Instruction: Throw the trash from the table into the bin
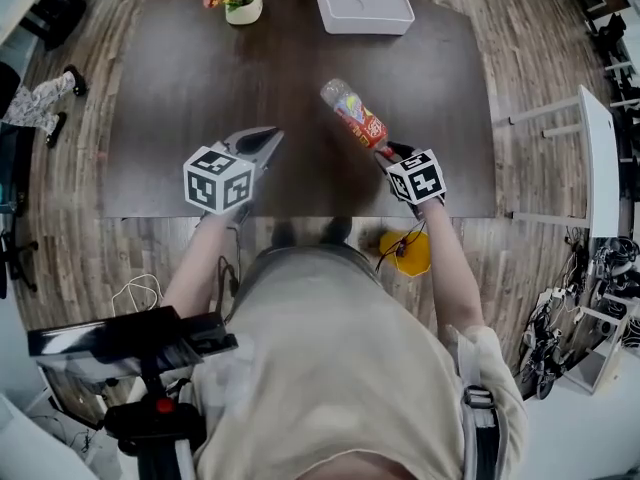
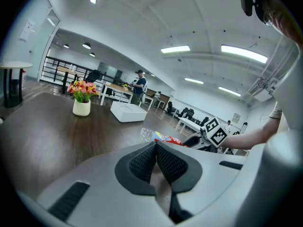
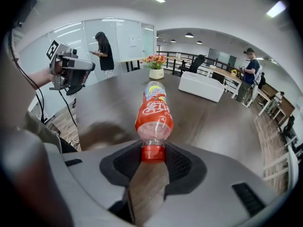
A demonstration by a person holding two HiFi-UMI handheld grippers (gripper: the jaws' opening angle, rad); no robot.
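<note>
Currently, both forearms are stretched forward from the person's body, across the near edge of the dark brown wooden counter. The left hand's grey tongs are held close to level with a slight downward tilt, over the near left part of the counter. Their black ribbed pads are pressed together, and nothing is held between them.

The right hand's grey tongs are angled more steeply downward, over the near right part of the counter. They are closed partway on the red cap of a clear plastic bottle with a red and yellow label, which is gripped at its neck end. The bottle is pointed away from the person, with its base directed toward the middle of the counter. Whether that base touches the surface cannot be told.

A white rectangular tray and a white pot of pink and orange flowers are set at the far edge of the counter, well apart from both tongs.
</note>
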